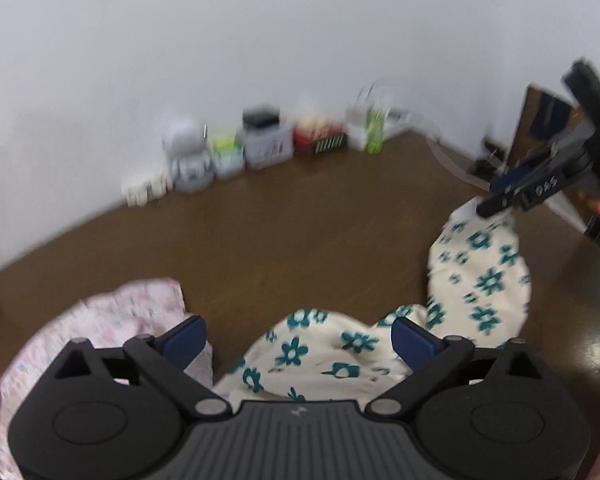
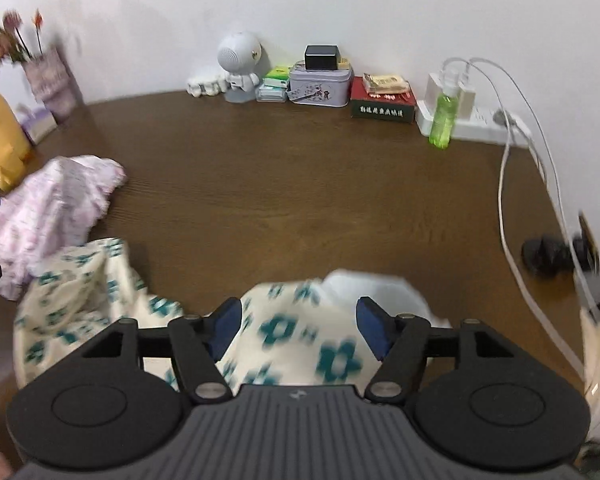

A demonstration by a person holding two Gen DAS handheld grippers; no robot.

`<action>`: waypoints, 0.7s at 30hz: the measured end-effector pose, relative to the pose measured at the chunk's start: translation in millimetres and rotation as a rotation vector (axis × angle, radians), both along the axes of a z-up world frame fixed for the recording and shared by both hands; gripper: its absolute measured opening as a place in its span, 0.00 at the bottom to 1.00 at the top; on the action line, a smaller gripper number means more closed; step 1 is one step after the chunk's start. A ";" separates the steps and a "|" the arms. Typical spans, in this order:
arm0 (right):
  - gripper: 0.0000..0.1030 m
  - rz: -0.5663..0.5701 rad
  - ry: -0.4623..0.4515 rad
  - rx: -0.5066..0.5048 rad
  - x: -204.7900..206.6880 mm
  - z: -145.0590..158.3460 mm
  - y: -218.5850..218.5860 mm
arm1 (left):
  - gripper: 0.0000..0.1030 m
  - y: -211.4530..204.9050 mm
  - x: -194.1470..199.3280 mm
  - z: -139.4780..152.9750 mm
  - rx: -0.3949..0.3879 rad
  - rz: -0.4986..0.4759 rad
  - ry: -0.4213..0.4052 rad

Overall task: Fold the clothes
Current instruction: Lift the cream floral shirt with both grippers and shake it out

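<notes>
Both tools gape wide over the blurred floral garment [image 2: 300,340], left tool [image 1: 300,336], right tool [image 2: 299,326], neither gripping.

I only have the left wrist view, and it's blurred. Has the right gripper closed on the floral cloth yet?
Observer: No. The right wrist view shows the right gripper open, with the floral cloth lying between its fingers.
Operator: Anything on the table to its right that I should avoid?
Observer: Yes, a white cable runs down the right side of the table towards the near edge.
Operator: And beyond the pink cloth, on the far left?
Observer: A yellow object stands right behind the pink cloth, at the table's left edge.
</notes>
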State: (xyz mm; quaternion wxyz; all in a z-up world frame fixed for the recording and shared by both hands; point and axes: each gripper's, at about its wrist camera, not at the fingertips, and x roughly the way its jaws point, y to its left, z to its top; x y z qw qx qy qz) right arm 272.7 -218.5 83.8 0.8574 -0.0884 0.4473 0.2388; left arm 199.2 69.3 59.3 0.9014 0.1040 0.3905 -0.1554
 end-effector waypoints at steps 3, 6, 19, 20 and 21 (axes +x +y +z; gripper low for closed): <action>0.62 0.029 0.061 -0.058 23.9 -12.4 20.2 | 0.94 -6.7 15.8 -21.2 0.008 0.015 0.088; 0.60 0.052 0.121 -0.108 38.5 -28.8 32.0 | 0.90 -10.6 19.2 -37.4 0.023 0.022 0.140; 0.04 0.173 0.159 -0.155 16.3 -43.7 18.0 | 0.14 -18.2 -7.7 -61.7 0.097 0.011 0.208; 0.04 0.189 0.145 -0.153 8.1 -38.8 15.0 | 0.12 -16.2 -13.2 -58.9 0.096 0.015 0.193; 0.04 0.202 0.129 -0.142 0.0 -32.8 11.3 | 0.11 -14.1 -18.6 -55.9 0.093 0.018 0.179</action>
